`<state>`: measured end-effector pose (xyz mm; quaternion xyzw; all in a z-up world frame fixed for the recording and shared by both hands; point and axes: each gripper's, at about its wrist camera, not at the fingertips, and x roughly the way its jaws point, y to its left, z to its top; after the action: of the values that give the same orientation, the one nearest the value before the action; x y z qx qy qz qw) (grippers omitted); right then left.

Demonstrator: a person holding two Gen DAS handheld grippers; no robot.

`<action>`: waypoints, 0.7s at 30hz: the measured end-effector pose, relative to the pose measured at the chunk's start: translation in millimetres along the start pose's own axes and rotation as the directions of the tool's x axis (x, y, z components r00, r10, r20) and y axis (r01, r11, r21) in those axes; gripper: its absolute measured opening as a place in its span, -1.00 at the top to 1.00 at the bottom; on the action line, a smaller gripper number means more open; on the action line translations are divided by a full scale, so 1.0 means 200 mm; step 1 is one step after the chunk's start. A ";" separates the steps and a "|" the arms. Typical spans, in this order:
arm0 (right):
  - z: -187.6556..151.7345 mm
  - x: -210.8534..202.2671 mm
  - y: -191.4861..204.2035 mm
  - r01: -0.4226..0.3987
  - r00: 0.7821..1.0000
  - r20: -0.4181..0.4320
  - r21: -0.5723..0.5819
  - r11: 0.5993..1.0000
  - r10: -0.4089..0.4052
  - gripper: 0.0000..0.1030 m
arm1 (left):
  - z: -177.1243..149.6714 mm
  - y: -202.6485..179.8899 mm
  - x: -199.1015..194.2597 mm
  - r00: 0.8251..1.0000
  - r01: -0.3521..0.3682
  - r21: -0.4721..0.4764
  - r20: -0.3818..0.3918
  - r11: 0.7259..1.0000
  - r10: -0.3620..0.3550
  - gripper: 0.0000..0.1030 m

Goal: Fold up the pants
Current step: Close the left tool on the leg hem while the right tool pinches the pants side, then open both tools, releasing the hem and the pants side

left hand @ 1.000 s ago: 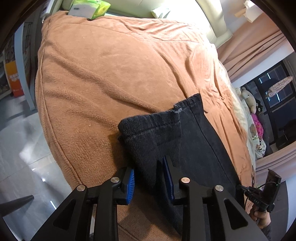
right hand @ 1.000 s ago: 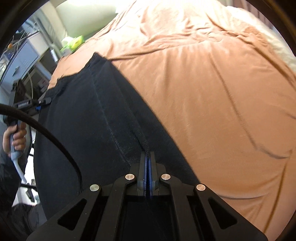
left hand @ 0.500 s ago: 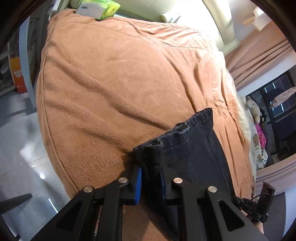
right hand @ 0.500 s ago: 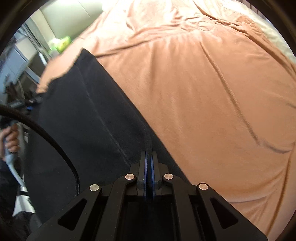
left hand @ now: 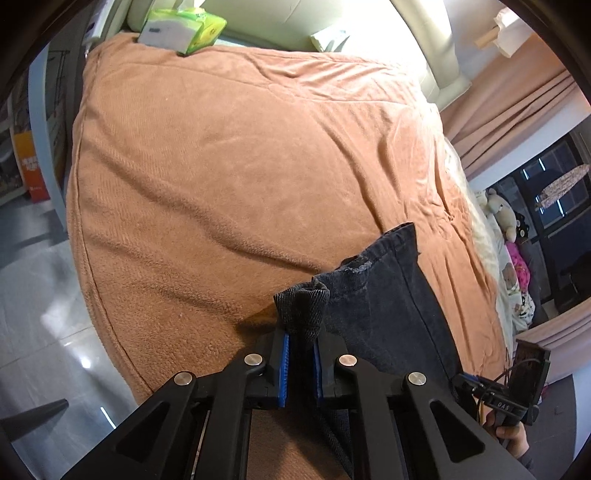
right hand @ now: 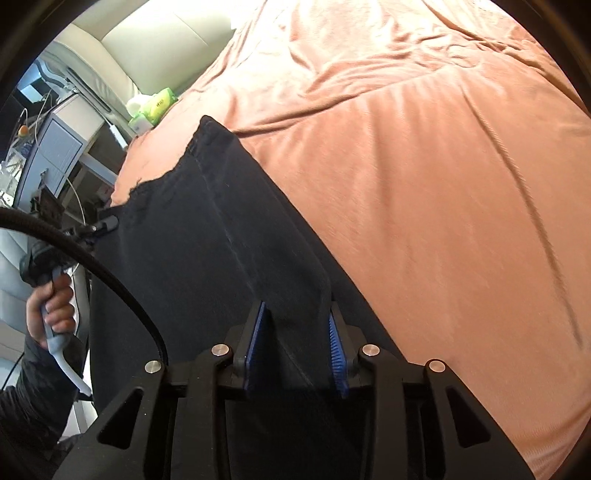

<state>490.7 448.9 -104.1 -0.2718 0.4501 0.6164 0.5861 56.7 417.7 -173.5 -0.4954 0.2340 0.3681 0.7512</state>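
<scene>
1. While the pants [left hand: 388, 306] are lying spread across the near part of the blanket [left hand: 229, 177], the left gripper [left hand: 300, 363] is pinching a bunched corner of their dark cloth between its blue pads [left hand: 283, 369].
2. That corner is standing up in a small roll just above the left fingertips, close to the blanket's near edge.
3. The right gripper [right hand: 297, 349] is hanging over the pants [right hand: 207, 266] with its jaws opening; cloth is lying between the blue pads [right hand: 334, 350], but they are not pressing on it.
4. A raised fold of the pants is running up from the right gripper toward the frayed hem [right hand: 166, 177] at the far end.
5. A hand [right hand: 51, 306] is gripping the left tool's handle at the left edge of the right wrist view, with a black cable [right hand: 110, 280] curving past it.
6. Another hand [left hand: 511, 437] is holding the right tool at the lower right of the left wrist view.
7. A tissue pack [left hand: 181, 26] is sitting at the blanket's far edge, well apart from the pants.
8. Stuffed toys [left hand: 506, 221] are lying beyond the bed's right side, by the curtain [left hand: 509, 103].
</scene>
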 end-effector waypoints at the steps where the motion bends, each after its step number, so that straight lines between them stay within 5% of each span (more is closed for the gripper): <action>1: 0.01 0.03 0.01 0.001 1.000 -0.002 -0.003 1.000 -0.001 0.38 | 0.00 0.00 0.01 1.000 -0.001 -0.001 -0.003 1.000 0.001 0.79; 17: 0.14 0.12 0.14 -0.067 0.998 0.013 -0.046 0.997 0.068 0.38 | -0.01 0.05 0.03 0.999 0.029 -0.001 -0.017 1.000 -0.030 0.78; 18: 0.15 0.13 0.15 -0.053 0.999 0.011 -0.057 0.997 0.053 0.42 | -0.01 0.05 0.04 0.999 0.033 -0.006 -0.019 0.999 -0.033 0.78; 20: 0.17 0.16 0.17 0.015 1.000 0.021 -0.069 0.998 -0.014 0.95 | 0.00 0.06 0.03 0.999 0.036 -0.009 -0.022 0.999 -0.036 0.78; 21: 0.18 0.16 0.17 0.025 0.999 0.027 -0.067 0.997 -0.023 1.00 | 0.00 0.05 0.03 0.999 0.036 -0.007 -0.022 0.999 -0.036 0.78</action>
<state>459.3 499.4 -108.1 -0.2887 0.4180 0.6278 0.5897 52.0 422.3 -183.8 -0.5060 0.2321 0.3496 0.7535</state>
